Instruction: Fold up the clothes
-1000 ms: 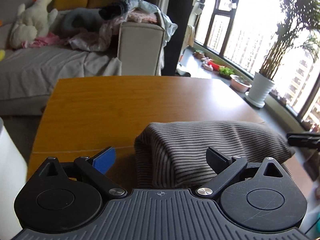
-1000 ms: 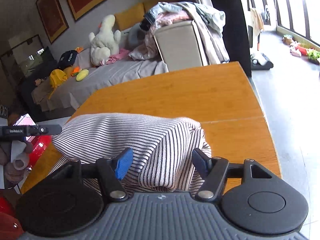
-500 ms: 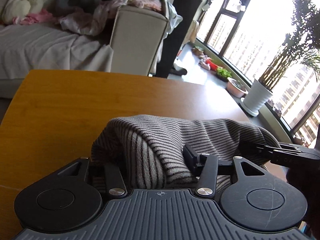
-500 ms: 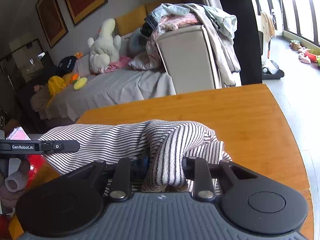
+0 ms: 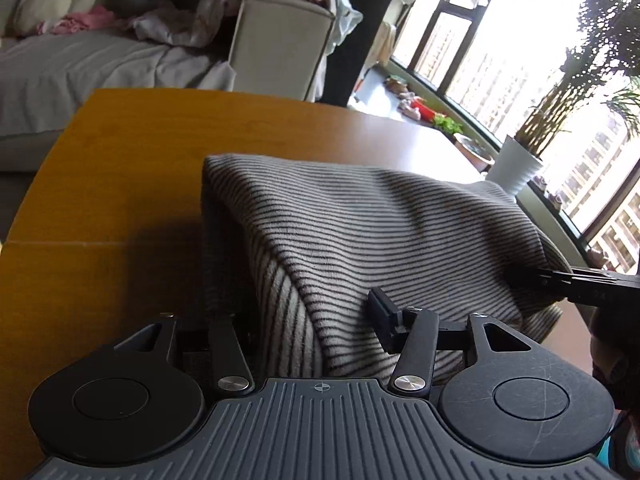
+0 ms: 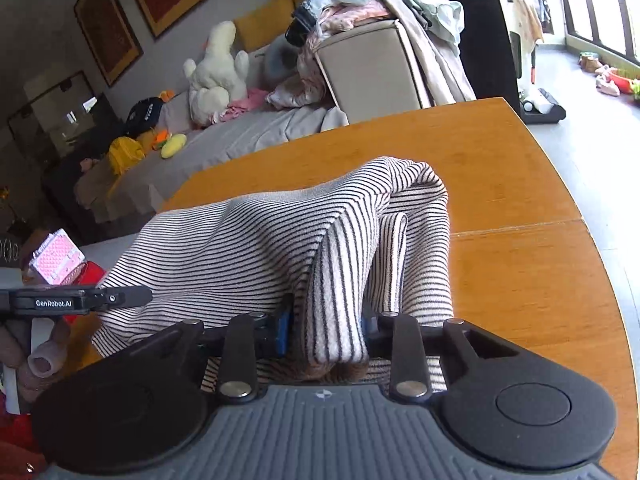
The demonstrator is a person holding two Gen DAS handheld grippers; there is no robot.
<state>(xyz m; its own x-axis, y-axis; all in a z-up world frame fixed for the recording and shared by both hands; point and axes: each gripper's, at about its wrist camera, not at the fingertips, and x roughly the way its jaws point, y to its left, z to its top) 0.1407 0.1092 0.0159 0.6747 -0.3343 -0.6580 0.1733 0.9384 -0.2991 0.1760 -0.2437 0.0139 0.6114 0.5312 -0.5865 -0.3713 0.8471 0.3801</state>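
Observation:
A black-and-white striped garment point(image 5: 360, 232) lies folded on the wooden table point(image 5: 120, 152) and is lifted at its near edge. My left gripper point(image 5: 304, 320) is shut on its left near corner; the left finger is hidden in the fabric. My right gripper point(image 6: 326, 328) is shut on the garment's point(image 6: 240, 248) right near corner, the cloth bunched between the fingers. Each view shows the other gripper's tip at the far side: the right one in the left wrist view point(image 5: 580, 280), the left one in the right wrist view point(image 6: 80, 300).
A grey sofa point(image 6: 248, 136) with plush toys and a heap of clothes point(image 6: 380, 4) stands beyond the table. A potted plant point(image 5: 516, 168) stands by the window. Red and pink items point(image 6: 56, 260) sit left of the table. The table's curved edge point(image 6: 600, 280) is at the right.
Both grippers went from open around the garment's near edge to shut on its corners, then raised the cloth, which now rises in a tented fold.

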